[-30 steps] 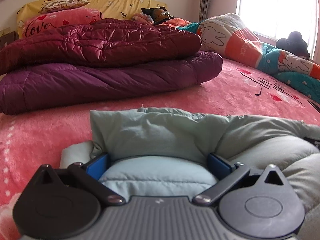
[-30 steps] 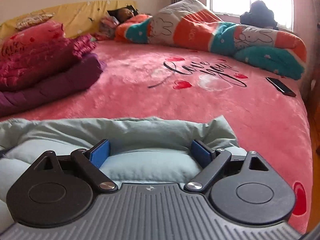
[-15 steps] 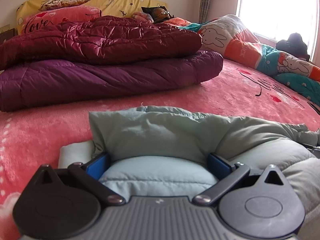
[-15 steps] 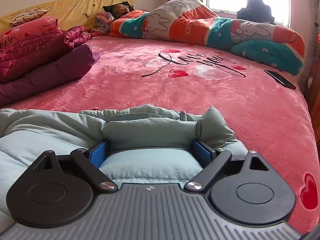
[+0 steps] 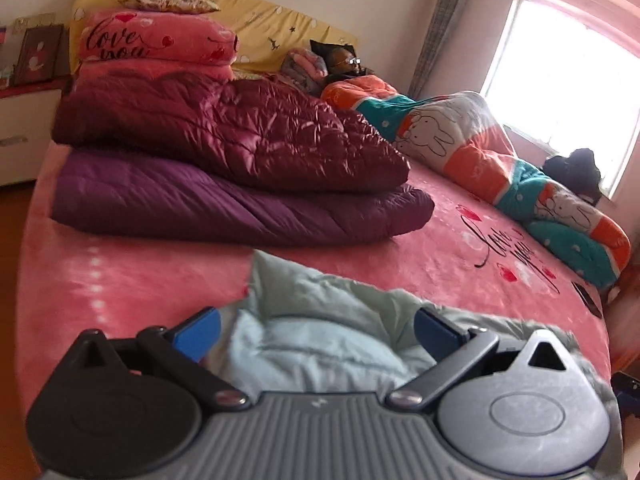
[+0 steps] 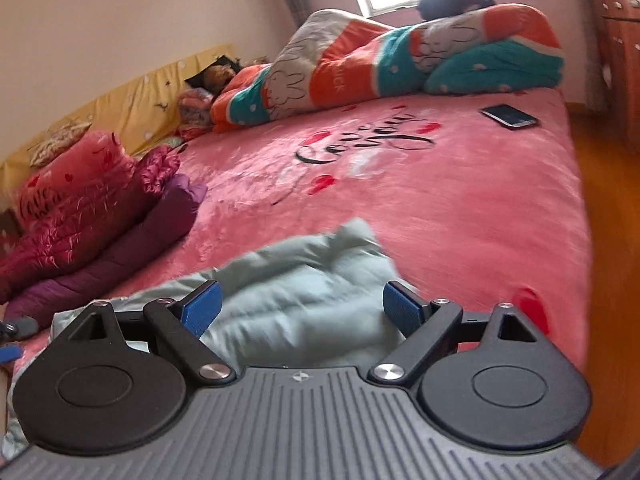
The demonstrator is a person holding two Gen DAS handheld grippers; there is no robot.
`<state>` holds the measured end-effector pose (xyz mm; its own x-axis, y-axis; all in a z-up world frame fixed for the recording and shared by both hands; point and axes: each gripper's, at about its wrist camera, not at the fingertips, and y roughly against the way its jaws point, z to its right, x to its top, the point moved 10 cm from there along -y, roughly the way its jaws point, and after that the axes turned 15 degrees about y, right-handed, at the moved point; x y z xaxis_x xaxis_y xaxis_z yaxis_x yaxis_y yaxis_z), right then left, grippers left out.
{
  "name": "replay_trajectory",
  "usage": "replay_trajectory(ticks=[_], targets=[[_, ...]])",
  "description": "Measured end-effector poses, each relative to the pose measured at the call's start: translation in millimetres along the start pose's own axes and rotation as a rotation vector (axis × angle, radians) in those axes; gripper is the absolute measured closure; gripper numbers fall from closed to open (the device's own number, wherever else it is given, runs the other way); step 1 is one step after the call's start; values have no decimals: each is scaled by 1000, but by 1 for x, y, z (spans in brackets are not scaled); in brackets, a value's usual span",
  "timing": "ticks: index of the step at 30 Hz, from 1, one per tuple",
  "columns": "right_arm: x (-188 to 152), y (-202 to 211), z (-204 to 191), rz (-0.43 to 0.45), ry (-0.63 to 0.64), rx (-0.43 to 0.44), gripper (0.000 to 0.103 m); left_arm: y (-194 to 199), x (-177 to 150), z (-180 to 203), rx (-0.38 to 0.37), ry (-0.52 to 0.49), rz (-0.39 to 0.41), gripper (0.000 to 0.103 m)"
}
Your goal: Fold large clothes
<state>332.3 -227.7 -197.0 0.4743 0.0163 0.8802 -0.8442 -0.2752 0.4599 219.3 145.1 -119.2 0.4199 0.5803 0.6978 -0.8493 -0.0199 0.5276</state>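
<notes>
A pale green padded jacket (image 5: pixel 304 292) lies bunched on the pink bed cover (image 5: pixel 120 280), near the bed's front edge. My left gripper (image 5: pixel 316 332) hovers over its left part, fingers spread wide and the fabric lying loose between and below the blue pads (image 5: pixel 196 334). In the right wrist view the same jacket (image 6: pixel 320 264) ends in a raised corner. My right gripper (image 6: pixel 302 307) stands open just above it, pads (image 6: pixel 402 306) apart from the cloth. Both views are blurred by motion.
A folded maroon jacket (image 5: pixel 240 132) sits on a folded purple one (image 5: pixel 224 208) at the back left, with a pink blanket (image 5: pixel 152 48) behind. A person (image 5: pixel 344 64) lies under a cartoon quilt (image 5: pixel 480 148) along the right. A phone (image 6: pixel 508 116) rests near the bed's right edge.
Both grippers have lifted and tilted away from the green jacket. The padded bulge that filled the gap between each pair of fingers now lies lower and looser.
</notes>
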Motion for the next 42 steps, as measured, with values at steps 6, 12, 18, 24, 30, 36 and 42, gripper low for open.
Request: replay_trajectory(ticks=[6,12,18,24,30,36,42], targets=[[-31,38,30,-60,-144,-43,0,44,-14,-13,41,-88,3,1],[-50,64,24,-89,-213,-33,0,73,-33,-12,49,-134,-2,1],[-56,76,6,-111,-204,-6,0,97,-45,-9,51,-200,12,1],[-65,92,-12,-138,-161,14,0,118,-44,-7,38,-218,44,1],[-71,99,-19,-166,-151,42,0,129,-38,-11,44,-219,77,1],[-77,96,-20,-200,-196,74,0,125,-38,-19,65,-211,76,1],[-94,82,-13,-259,-333,108,0,105,-39,-28,75,-190,46,1]])
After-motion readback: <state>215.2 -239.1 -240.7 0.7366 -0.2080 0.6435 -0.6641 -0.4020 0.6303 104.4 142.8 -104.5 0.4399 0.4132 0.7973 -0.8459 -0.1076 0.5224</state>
